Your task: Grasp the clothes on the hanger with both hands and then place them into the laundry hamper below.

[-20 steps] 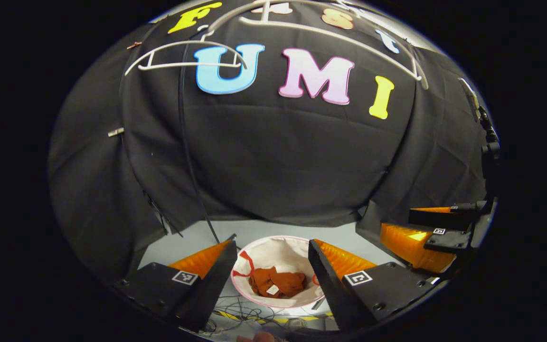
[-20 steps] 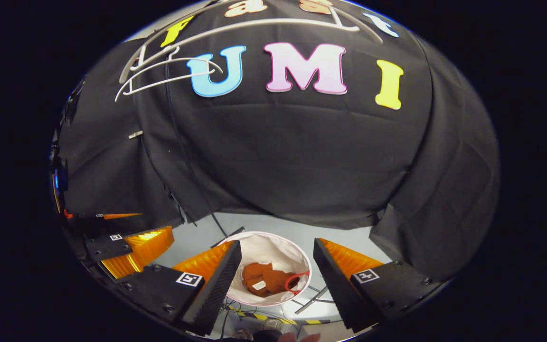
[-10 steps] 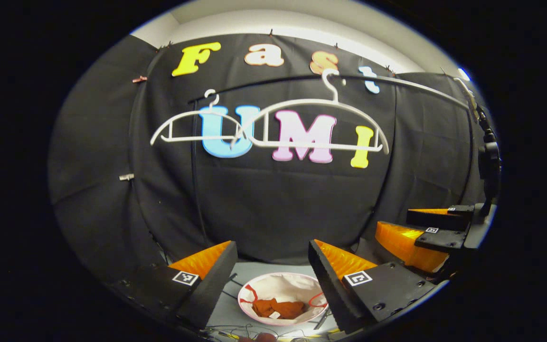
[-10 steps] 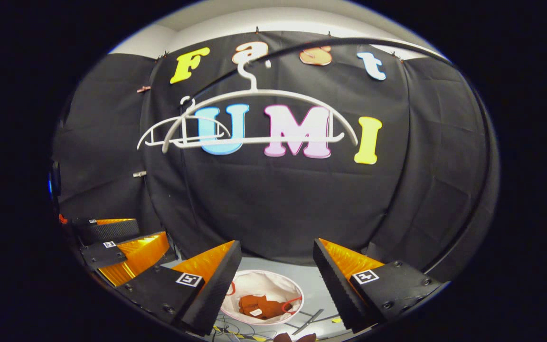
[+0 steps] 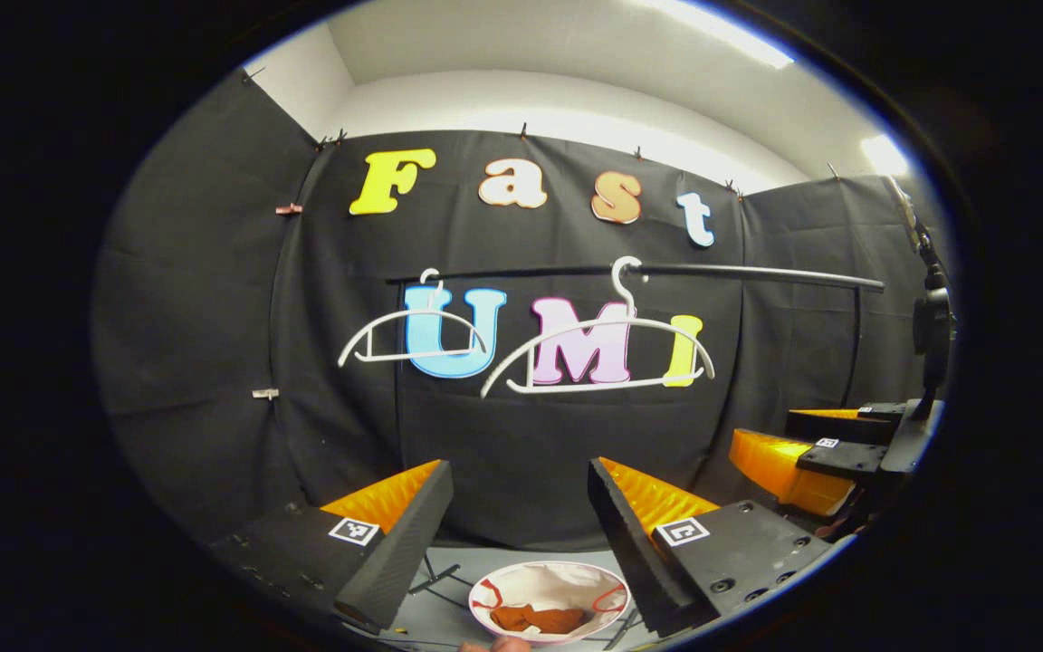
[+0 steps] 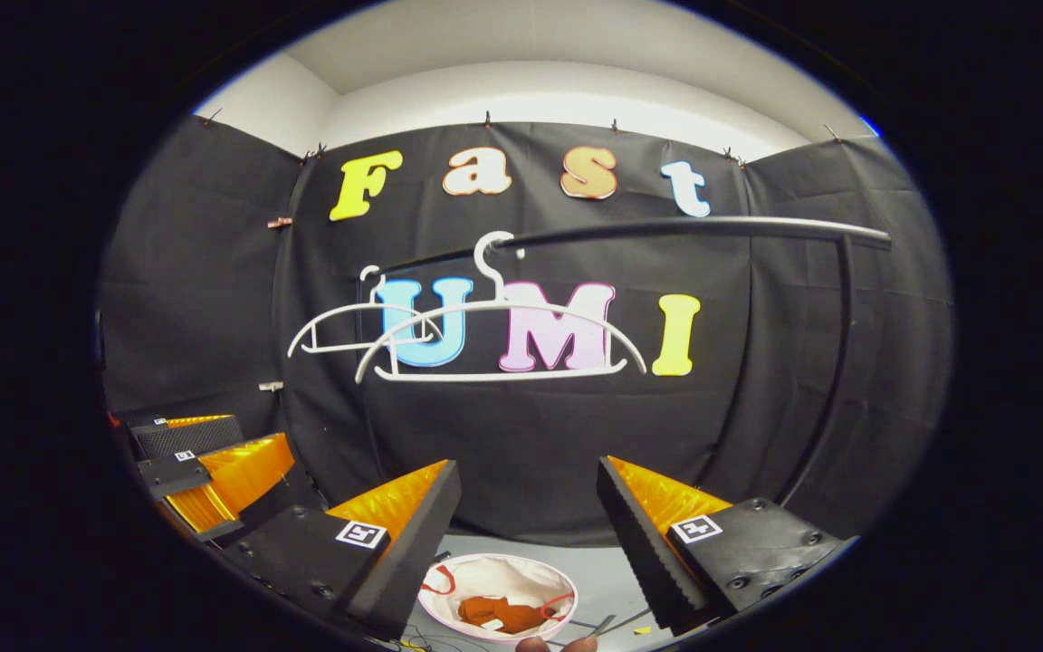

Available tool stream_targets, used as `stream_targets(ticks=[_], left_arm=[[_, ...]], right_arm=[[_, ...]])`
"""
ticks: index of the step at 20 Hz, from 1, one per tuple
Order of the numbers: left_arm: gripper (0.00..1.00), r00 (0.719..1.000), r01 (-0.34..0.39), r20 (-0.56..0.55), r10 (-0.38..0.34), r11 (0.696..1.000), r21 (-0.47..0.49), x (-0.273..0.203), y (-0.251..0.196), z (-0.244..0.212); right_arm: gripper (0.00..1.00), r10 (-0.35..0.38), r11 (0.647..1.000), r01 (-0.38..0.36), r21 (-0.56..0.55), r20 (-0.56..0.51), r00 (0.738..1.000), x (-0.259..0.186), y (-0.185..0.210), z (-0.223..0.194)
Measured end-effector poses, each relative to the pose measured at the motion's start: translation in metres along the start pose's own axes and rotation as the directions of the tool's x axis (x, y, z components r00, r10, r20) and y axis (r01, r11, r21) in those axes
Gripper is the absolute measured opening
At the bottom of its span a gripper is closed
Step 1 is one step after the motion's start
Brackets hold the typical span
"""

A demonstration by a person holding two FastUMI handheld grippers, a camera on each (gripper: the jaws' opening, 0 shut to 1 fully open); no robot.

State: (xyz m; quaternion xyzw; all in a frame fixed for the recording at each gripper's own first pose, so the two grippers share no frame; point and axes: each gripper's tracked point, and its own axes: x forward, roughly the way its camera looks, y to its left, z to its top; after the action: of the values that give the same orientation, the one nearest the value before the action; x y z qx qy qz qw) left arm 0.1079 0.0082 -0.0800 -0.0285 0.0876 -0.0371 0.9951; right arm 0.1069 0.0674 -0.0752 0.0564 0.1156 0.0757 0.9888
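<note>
left claw [image 5: 520,507] gaping wide, holding nothing | right claw [image 6: 529,507] gaping wide, holding nothing | two white hangers [image 5: 596,358] hanging bare on one rail [image 5: 757,274] | one rust garment [image 6: 503,613] lying in one hamper [image 6: 497,578]

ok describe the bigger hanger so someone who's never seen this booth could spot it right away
Find the dark rail that runs across the black cloth wall, above the white hamper on the floor. Two bare white hangers hook onto it side by side. The one you want, the bigger hanger, sits nearer the middle of the rail, overlapping the smaller hanger beside it.
</note>
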Motion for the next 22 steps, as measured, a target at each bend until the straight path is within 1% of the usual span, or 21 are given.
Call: stream_targets(ticks=[1,2,4,5,6,7,8,9,10,11,12,13,14,15,16,17,18,21,22], left_arm=[[0.95,1.0,-0.001,0.013,0.001,1.0,0.005,-0.007,0.001,0.004],[0.95,1.0,-0.006,0.024,0.006,1.0,0.01,-0.012,0.003,0.01],[0.95,0.999,-0.021,0.037,0.02,1.0,0.019,-0.02,0.007,0.016],[0.95,0.999,-0.026,0.042,0.025,0.999,0.02,-0.022,0.007,0.017],[0.92,0.999,-0.029,0.045,0.028,0.999,0.02,-0.025,0.007,0.019],[0.92,0.999,-0.028,0.043,0.027,0.999,0.019,-0.027,0.005,0.02],[0.95,0.999,-0.029,0.043,0.029,0.999,0.019,-0.028,0.005,0.021],[0.92,0.998,-0.031,0.047,0.03,0.999,0.021,-0.029,0.004,0.023],[0.95,0.998,-0.035,0.055,0.034,0.999,0.026,-0.031,0.003,0.026],[0.92,0.998,-0.037,0.061,0.035,0.999,0.032,-0.031,0.001,0.028],[0.95,0.997,-0.04,0.067,0.037,0.998,0.039,-0.032,-0.002,0.029],[0.95,0.997,-0.041,0.071,0.037,0.998,0.048,-0.032,-0.004,0.03],[0.92,0.996,-0.043,0.076,0.039,0.998,0.054,-0.033,-0.006,0.031],[0.95,0.996,-0.04,0.079,0.035,0.997,0.059,-0.033,-0.009,0.032],[0.95,0.996,-0.038,0.082,0.033,0.998,0.059,-0.032,-0.011,0.034],[0.92,0.996,-0.037,0.084,0.032,0.998,0.06,-0.033,-0.012,0.035],[0.95,0.996,-0.039,0.086,0.033,0.997,0.063,-0.033,-0.013,0.036],[0.95,0.996,-0.04,0.081,0.033,0.996,0.082,-0.03,-0.013,0.038],[0.92,0.996,-0.04,0.081,0.033,0.995,0.086,-0.03,-0.014,0.039]], right_arm=[[0.98,0.007,1.0,-0.007,-0.001,0.011,1.0,-0.006,0.004,0.006],[1.0,0.009,1.0,-0.009,-0.006,0.019,1.0,-0.011,0.007,0.01],[0.98,0.013,1.0,-0.012,-0.016,0.035,0.999,-0.02,0.009,0.018],[0.99,0.011,1.0,-0.01,-0.015,0.043,0.999,-0.023,0.008,0.021],[1.0,0.011,1.0,-0.01,-0.012,0.048,0.999,-0.025,0.01,0.024],[0.99,0.011,1.0,-0.011,-0.008,0.053,0.999,-0.026,0.01,0.026],[0.99,0.016,1.0,-0.016,-0.008,0.057,0.998,-0.029,0.009,0.026],[1.0,0.016,1.0,-0.016,-0.006,0.061,0.998,-0.029,0.009,0.028],[1.0,0.018,1.0,-0.018,-0.005,0.065,0.998,-0.03,0.007,0.029],[1.0,0.019,1.0,-0.019,-0.006,0.069,0.997,-0.03,0.006,0.031],[1.0,0.018,1.0,-0.018,-0.006,0.07,0.997,-0.031,0.004,0.032],[1.0,0.018,1.0,-0.018,-0.004,0.07,0.997,-0.032,0.002,0.033],[1.0,0.019,1.0,-0.019,0.0,0.073,0.997,-0.032,0.001,0.033],[1.0,0.026,1.0,-0.026,0.0,0.075,0.997,-0.032,0.001,0.035],[0.99,0.028,1.0,-0.028,-0.003,0.074,0.997,-0.031,-0.001,0.035],[0.99,0.03,1.0,-0.03,-0.003,0.072,0.997,-0.031,-0.003,0.035],[0.99,0.032,0.999,-0.032,-0.001,0.075,0.997,-0.03,-0.002,0.037],[1.0,0.039,0.999,-0.038,-0.008,0.089,0.995,-0.028,-0.002,0.044],[1.0,0.037,0.999,-0.035,-0.013,0.094,0.995,-0.029,-0.003,0.046]])
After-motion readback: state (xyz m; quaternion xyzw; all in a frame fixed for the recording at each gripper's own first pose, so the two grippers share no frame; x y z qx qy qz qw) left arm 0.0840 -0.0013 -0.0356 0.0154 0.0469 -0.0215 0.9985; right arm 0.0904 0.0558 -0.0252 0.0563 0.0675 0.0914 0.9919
